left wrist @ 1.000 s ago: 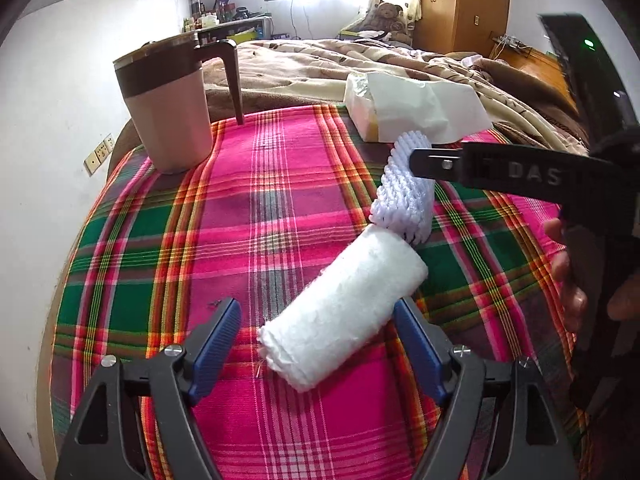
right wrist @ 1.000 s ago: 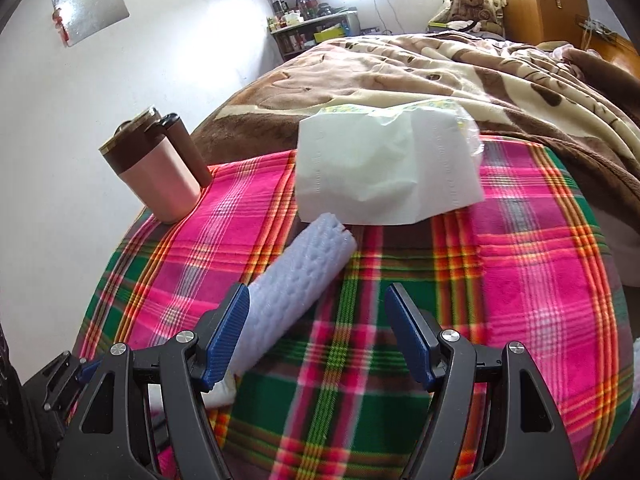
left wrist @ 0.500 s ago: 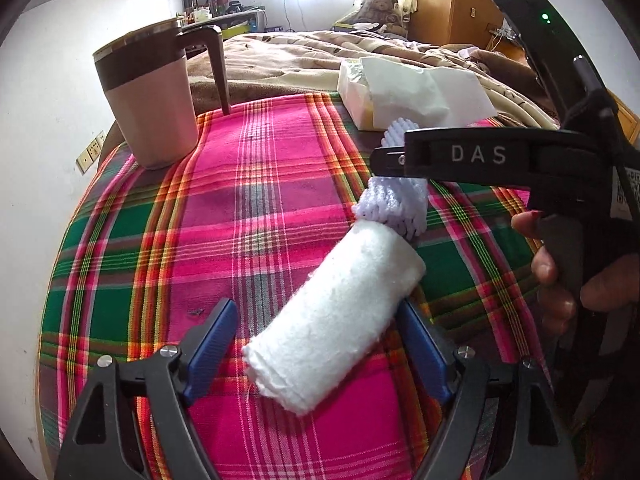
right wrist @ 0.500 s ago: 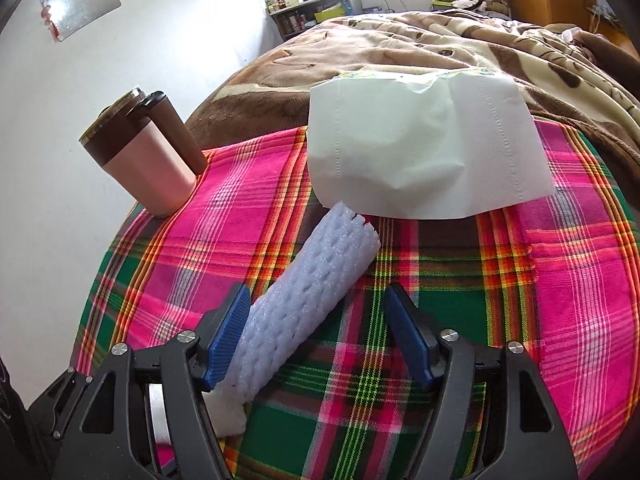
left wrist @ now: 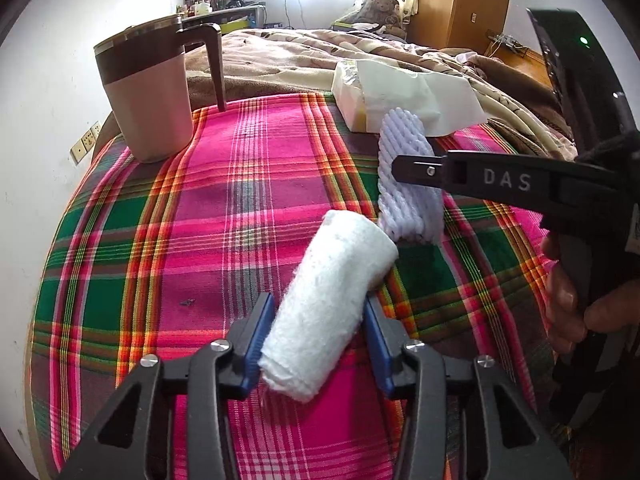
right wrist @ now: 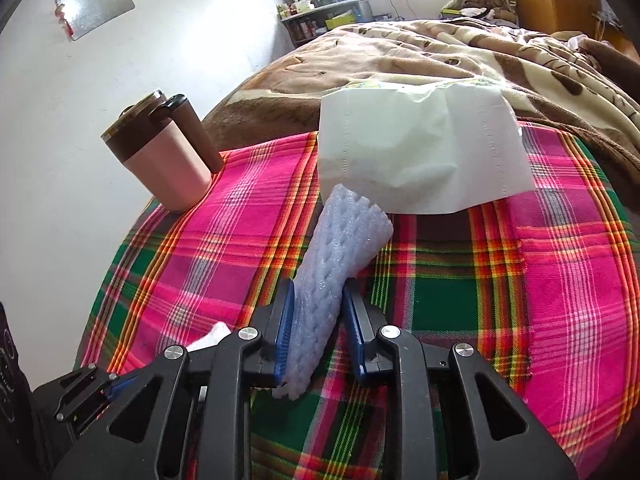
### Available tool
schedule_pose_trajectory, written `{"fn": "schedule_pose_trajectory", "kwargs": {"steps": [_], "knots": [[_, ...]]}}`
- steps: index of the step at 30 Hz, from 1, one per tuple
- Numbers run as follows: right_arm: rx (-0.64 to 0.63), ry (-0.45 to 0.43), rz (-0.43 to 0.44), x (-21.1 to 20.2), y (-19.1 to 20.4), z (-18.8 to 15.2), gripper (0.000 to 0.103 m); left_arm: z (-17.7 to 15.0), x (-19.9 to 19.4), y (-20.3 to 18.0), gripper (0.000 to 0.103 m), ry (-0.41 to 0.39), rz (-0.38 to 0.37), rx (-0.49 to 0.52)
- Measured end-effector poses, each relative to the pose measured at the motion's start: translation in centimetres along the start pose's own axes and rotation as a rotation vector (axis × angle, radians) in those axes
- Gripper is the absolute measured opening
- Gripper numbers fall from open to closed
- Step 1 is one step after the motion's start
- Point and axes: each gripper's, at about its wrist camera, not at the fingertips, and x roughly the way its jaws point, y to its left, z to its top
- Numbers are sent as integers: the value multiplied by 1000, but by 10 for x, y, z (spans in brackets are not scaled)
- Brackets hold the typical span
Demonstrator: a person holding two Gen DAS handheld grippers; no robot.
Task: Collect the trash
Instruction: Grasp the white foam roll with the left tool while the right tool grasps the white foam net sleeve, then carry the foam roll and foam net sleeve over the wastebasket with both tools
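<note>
My left claw (left wrist: 314, 336) is closing on the white rolled towel (left wrist: 332, 300); its blue pads (left wrist: 258, 340) already sit against both flanks of the roll near its near end, and the rest of the roll runs away from me up and to the right. My right claw (right wrist: 316, 336) is clamped on the pale lilac foam net sleeve (right wrist: 334, 276), the pads squeezing its lower part narrow while the far end flares out wider beyond them. In the left view that same right claw comes in from the right edge as a black bar, with a hand (left wrist: 576, 300) wrapped round its grip, and the sleeve (left wrist: 408, 184) lies just past the far end of the towel.

Both pieces lie on a tabletop (left wrist: 160, 240) covered in a pink, green and orange plaid cloth. Farther back on the left stands a pink mug (left wrist: 148, 92) with a brown band, lid and handle, upright, well apart from the trash. Behind the sleeve is a pack of white tissues (right wrist: 420, 148), a loose sheet draped over its front and touching the sleeve's far tip in the right view.

Beyond the tabletop's edge is a bed (right wrist: 460, 52) with a rumpled brown and cream blanket. At the far wall I see a cluttered shelf (right wrist: 324, 12), a bright window, a teddy bear (left wrist: 384, 6) and a wooden wardrobe (left wrist: 464, 0).
</note>
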Motion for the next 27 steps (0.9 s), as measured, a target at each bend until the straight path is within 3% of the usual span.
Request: {"fn": "schedule_pose_trajectory", "kwargs": {"steps": [2,15,27], "knots": [[2,-4,3,-4,-1,-2,23,0,-2,-1,30,0,-17,-13],[-21,-30,8,-36,-5,-21,22,-6,-26,-17,29,-36,-48,-68],[17,-85,11,-86,-26,-44,22,-10,-63,-60,29,-109,-66,-41]]}}
